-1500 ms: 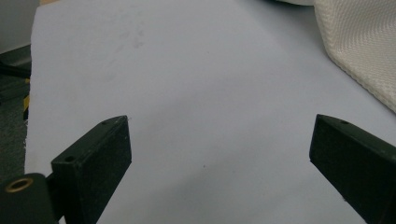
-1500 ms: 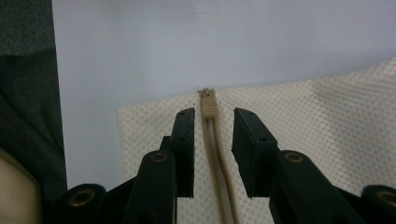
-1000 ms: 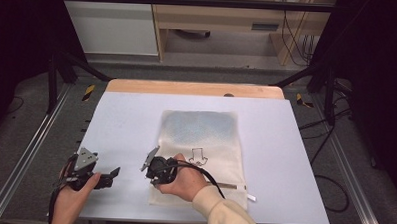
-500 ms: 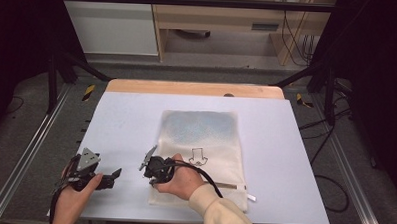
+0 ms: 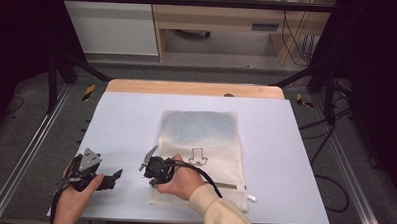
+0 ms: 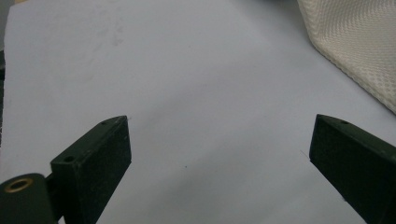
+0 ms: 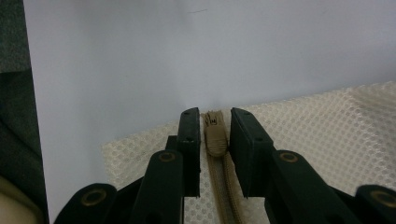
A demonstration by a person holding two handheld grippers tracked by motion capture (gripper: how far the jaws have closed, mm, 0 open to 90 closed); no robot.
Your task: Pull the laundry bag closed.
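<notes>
One cream mesh fabric bag [image 5: 205, 157] is lying flat on the pale lavender-grey table top [image 5: 295, 145], slightly toward five o'clock of the table's middle. No readable lettering is showing on it; the single printed mark is a black outlined arrow [image 5: 197, 155] pointing toward six o'clock, at the person. The far half of the bag is looking bluish-grey through the mesh.

Two grippers are working here. The right gripper [image 7: 215, 135] is resting on the bag's near-left corner, at about seven o'clock of the bag. The right gripper view is showing what the high view is too small to resolve: a tan zipper pull [image 7: 215, 135] with its tan zipper tape [image 7: 223, 186] is sitting between the two black jaws. The jaws have just been closing and are standing narrowly apart beside the pull; whether the pads are pressing on it cannot be told.

The left gripper [image 6: 219, 149] is hovering at eight o'clock of the table, well apart from the bag, its jaws spread wide with nothing between them. The left gripper view is showing the bag's honeycomb weave at two o'clock.

The high view is additionally showing one white zipper tab [image 5: 251, 197] sticking out at the bag's five o'clock corner, and one wooden strip [image 5: 195, 88] along the table's twelve o'clock edge.
</notes>
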